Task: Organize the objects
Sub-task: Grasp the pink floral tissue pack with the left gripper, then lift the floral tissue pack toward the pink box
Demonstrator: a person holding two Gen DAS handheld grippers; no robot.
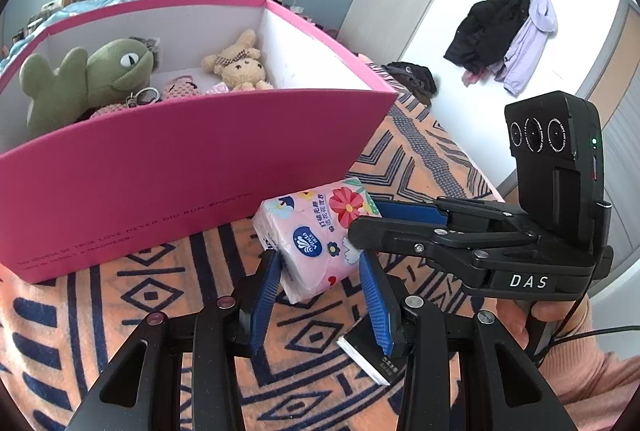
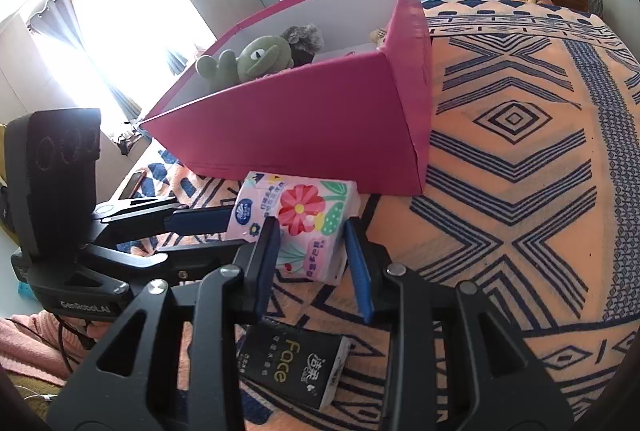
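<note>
Resting between both hand-held grippers: tissue pack.

From my right wrist camera, my right gripper has its blue pads on either side of a pink floral tissue pack, apparently pressing its sides. My left gripper comes in from the left, one blue finger touching the pack's left end. The pack sits just in front of a pink box holding a green plush frog. A black tissue pack lies on the patterned orange blanket beneath my fingers.
</note>
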